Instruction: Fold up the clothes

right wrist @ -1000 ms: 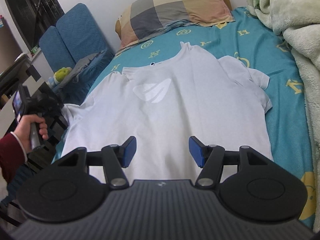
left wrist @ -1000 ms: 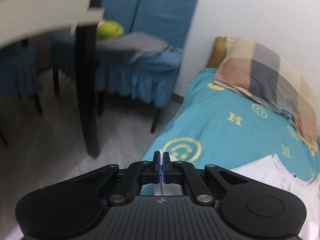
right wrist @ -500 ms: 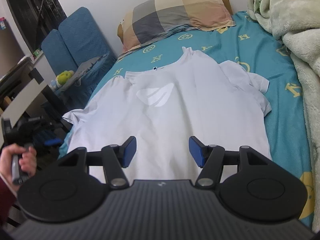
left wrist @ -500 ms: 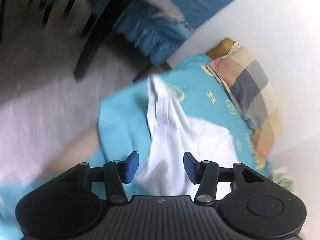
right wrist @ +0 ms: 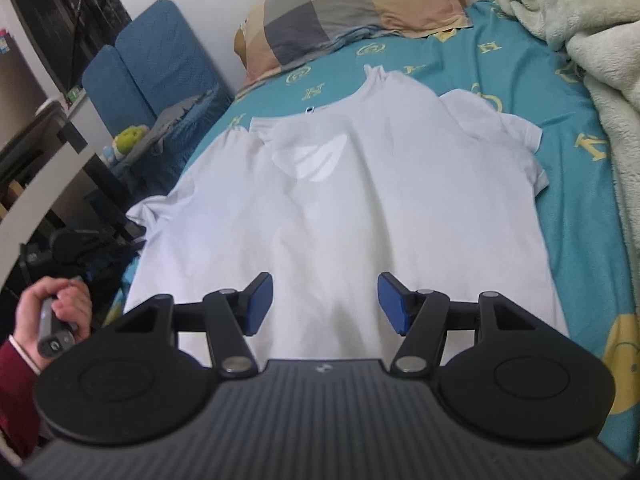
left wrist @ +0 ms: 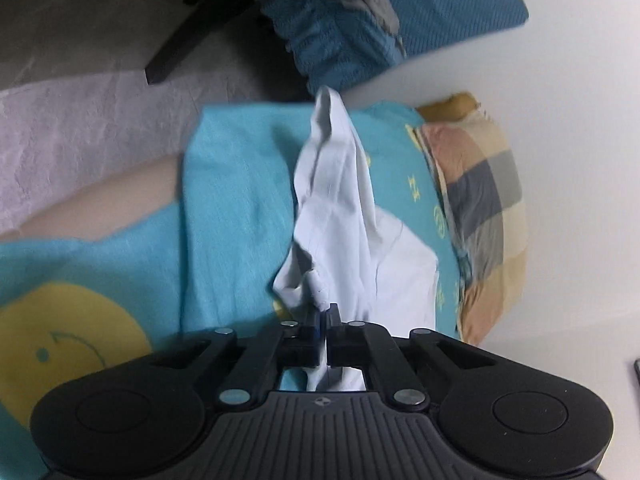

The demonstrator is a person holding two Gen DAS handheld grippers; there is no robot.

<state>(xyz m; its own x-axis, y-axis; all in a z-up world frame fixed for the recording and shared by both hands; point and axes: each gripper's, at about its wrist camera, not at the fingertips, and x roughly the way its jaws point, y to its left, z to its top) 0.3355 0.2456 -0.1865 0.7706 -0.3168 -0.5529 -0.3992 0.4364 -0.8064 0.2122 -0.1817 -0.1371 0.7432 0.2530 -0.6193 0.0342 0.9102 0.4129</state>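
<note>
Pinching again after opening half a second ago, my left hand-held gripper [left wrist: 324, 322] clamps the white T-shirt [right wrist: 360, 200] sleeve [left wrist: 332, 184] at frame centre. Right hand-held gripper [right wrist: 325, 304] hovers with fingers apart over the hem, so I judge the sleeve fold can start.

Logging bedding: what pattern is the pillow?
Checked pillow: beige, grey and pink blocks; clearest in right wrist view.

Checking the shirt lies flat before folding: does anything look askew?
Yes. The shirt is mostly flat, but its left sleeve is bunched and hangs over the bed's edge, pinched in the left gripper.
</note>
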